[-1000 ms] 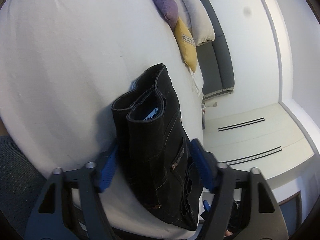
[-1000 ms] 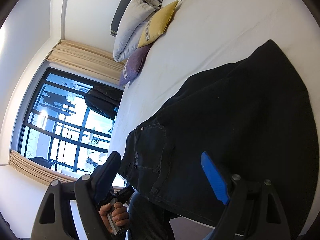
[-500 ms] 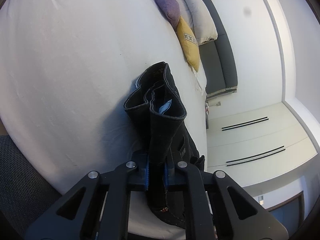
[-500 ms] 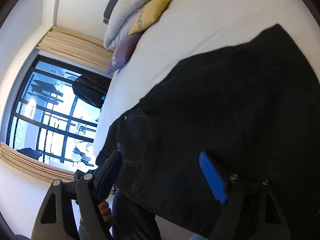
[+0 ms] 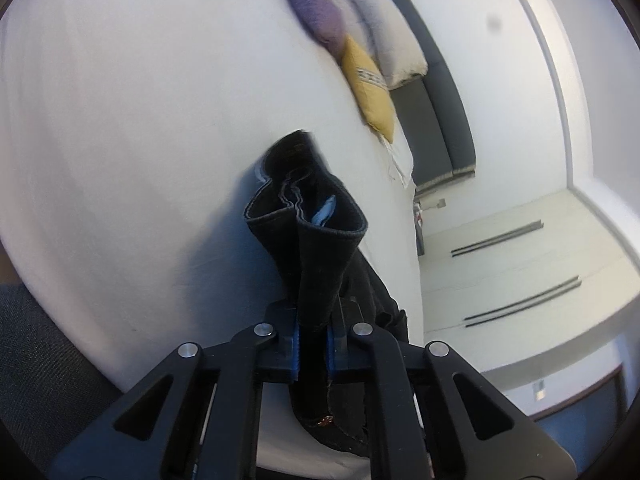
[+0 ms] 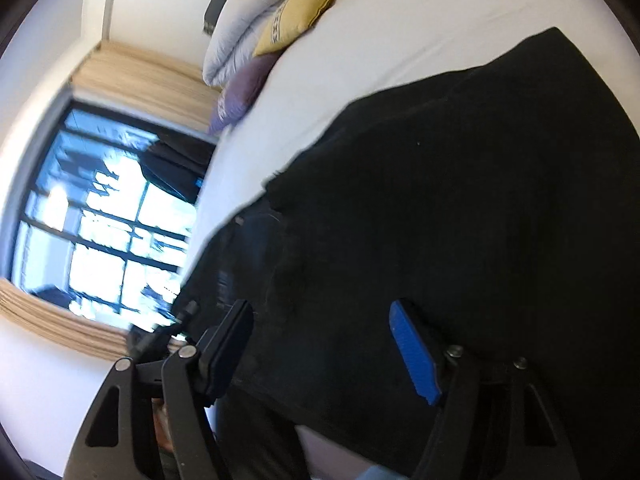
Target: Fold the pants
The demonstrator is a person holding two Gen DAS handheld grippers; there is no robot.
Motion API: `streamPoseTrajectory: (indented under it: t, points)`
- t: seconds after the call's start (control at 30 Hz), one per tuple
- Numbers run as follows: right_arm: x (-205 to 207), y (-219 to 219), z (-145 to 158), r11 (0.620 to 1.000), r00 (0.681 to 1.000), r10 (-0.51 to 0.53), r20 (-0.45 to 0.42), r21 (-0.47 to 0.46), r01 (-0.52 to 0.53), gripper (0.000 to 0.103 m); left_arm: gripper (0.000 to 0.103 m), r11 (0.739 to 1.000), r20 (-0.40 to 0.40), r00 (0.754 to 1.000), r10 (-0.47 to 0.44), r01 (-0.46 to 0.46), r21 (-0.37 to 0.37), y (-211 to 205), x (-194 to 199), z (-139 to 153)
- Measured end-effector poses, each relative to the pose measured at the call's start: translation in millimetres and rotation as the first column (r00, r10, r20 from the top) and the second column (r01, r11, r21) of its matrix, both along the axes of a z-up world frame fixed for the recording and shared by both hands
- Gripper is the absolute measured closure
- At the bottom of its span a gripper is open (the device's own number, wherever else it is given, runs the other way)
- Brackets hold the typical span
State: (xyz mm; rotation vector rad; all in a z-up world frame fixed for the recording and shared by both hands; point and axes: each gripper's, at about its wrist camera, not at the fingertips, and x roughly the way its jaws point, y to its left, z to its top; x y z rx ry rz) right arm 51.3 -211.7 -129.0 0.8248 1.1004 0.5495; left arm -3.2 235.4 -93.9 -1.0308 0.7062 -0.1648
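Left gripper point(image 5: 312, 346): clenched on black pants point(image 5: 316, 248) hem ahead
Right gripper point(image 6: 324, 344): spread wide, pants fabric between fingers

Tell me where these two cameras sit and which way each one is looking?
Left wrist: sits on the left tongs, looking along them across the white bed toward a wall; the tongs are shut on the black pants.
Right wrist: sits on the right tongs, looking across the pants toward a window; the tongs are open, and a bit of the person's hand shows below.
Shared: pants, bed, and the yellow pillow and purple pillow.
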Motion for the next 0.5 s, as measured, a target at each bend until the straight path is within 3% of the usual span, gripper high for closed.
streamPoseTrajectory:
  t: [0.07,0.13,0.27,0.37,0.47,0.5]
  points:
    - [-0.8,-11.1,4.8,0.996,0.999,-0.035,0.006,0.078,0.034,0.026,0.096,0.998,0.03,0.999,-0.031,0.029,0.053,-11.5,2.1,20.3]
    - [-1.1,-20.0,9.8,0.995,0.998,-0.061,0.021,0.087,0.059,0.022,0.096,0.992,0.071,0.995,-0.073,0.065,0.111,-27.3,5.8,44.6]
    - [-2.3,-38.5,16.0,0.985,0.995,-0.095,0.025,0.146,0.091,0.02,0.096,0.953,0.158,0.965,-0.209,0.165,0.253,-80.5,18.5,101.9]
    - [-2.7,-53.1,19.8,0.968,0.993,-0.119,0.025,0.223,0.111,0.019,0.096,0.875,0.197,0.909,-0.368,0.267,0.405,-147.4,24.0,133.8]
    - [-1.2,-69.5,28.8,0.951,0.987,-0.154,0.044,0.277,0.136,0.012,0.096,0.746,0.171,0.819,-0.547,0.384,0.544,-226.6,17.6,134.4]
    - [-1.5,-73.5,29.5,0.947,0.987,-0.157,0.045,0.29,0.138,0.012,0.096,0.716,0.157,0.794,-0.588,0.42,0.558,-246.2,14.9,126.7]
